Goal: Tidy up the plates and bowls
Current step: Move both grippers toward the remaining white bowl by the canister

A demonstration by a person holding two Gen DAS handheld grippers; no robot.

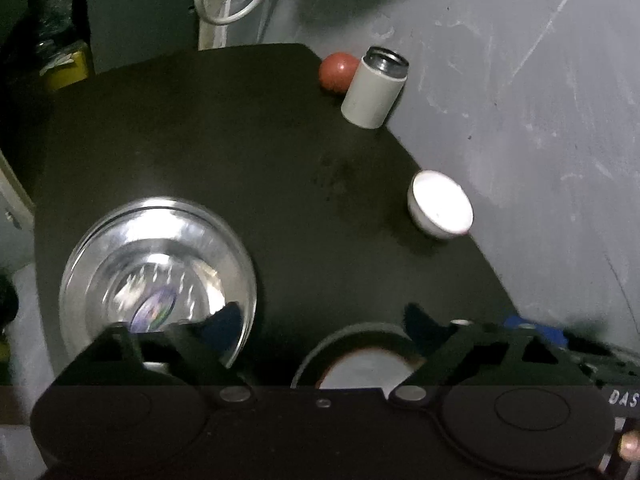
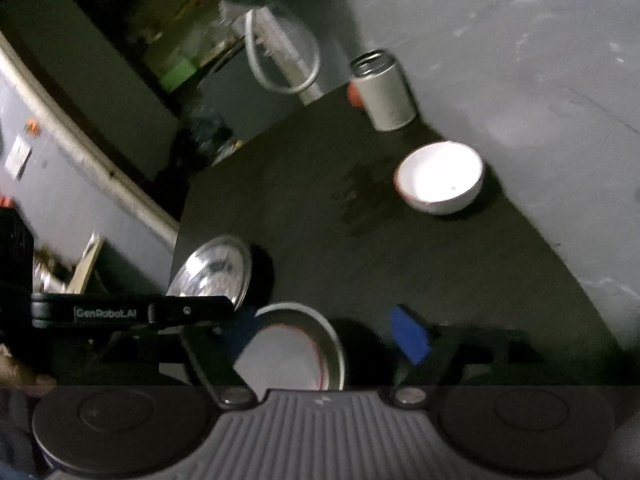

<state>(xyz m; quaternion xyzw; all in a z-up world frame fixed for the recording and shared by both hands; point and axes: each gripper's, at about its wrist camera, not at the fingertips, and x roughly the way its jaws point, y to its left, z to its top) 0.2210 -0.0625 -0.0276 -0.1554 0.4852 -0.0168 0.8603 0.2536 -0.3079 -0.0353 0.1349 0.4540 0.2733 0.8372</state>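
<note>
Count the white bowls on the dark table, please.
2: one white bowl near the wall beside the tumbler; another inside a metal plate below the grippers. None seem hidden.

I see a glossy, mirror-bright metal bowl (image 1: 156, 276) lower left on my matt black table (image 1: 248, 152). The small white bowl (image 1: 440, 205) at right looks glazed ceramic.

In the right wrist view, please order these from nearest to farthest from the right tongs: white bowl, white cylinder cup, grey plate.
1. Grey plate, between the right tongs, low centre.
2. White bowl, upper right.
3. White cylinder cup, far edge of the table.
</note>
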